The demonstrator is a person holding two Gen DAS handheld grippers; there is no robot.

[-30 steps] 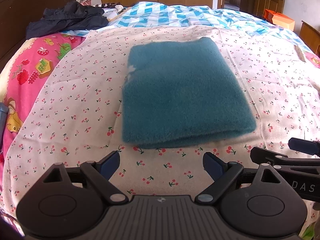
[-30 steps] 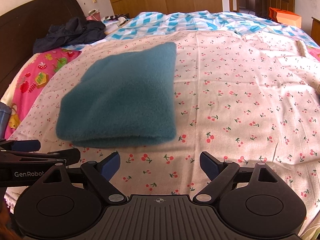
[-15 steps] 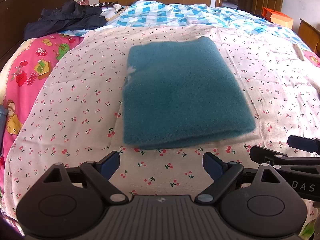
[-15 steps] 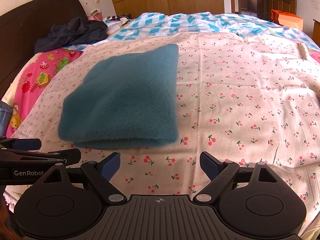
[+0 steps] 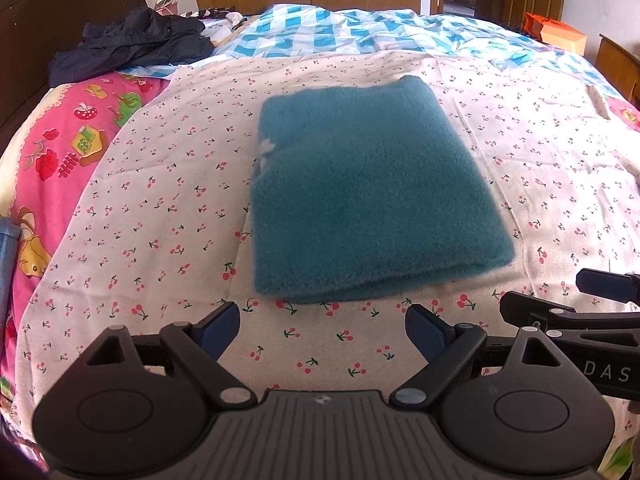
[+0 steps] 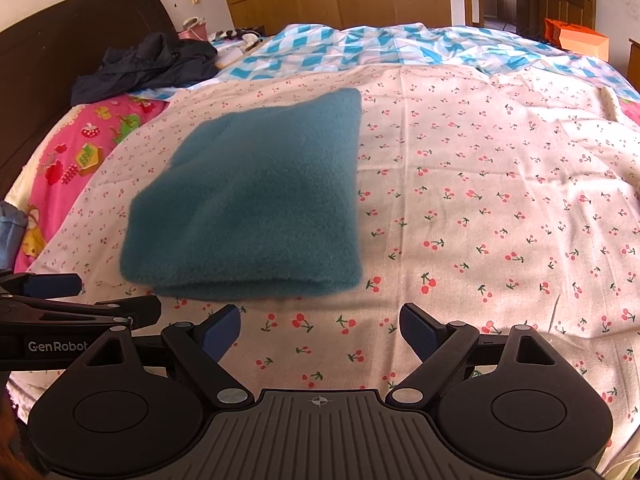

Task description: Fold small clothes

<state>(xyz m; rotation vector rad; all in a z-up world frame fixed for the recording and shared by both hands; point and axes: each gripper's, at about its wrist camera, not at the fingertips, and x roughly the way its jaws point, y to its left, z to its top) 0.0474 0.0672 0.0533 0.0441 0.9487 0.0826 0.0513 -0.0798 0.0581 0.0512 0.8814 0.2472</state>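
A teal fleece garment (image 5: 368,196) lies folded into a neat rectangle on the cherry-print sheet (image 5: 160,184); in the right wrist view it (image 6: 256,208) sits left of centre. My left gripper (image 5: 322,330) is open and empty, just short of the garment's near edge. My right gripper (image 6: 320,330) is open and empty, just short of the garment's near right corner. Each gripper shows at the edge of the other's view, the right gripper (image 5: 580,308) and the left gripper (image 6: 72,300).
A dark jacket (image 5: 132,44) is heaped near the headboard (image 6: 60,80) at the far left. A blue checked quilt (image 5: 360,32) covers the far side. A pink cartoon sheet (image 5: 52,152) lies left. An orange box (image 6: 580,40) stands far right.
Both grippers have drifted slightly, so the garment sits a little differently in view. The garment has not moved and both grippers stay open.
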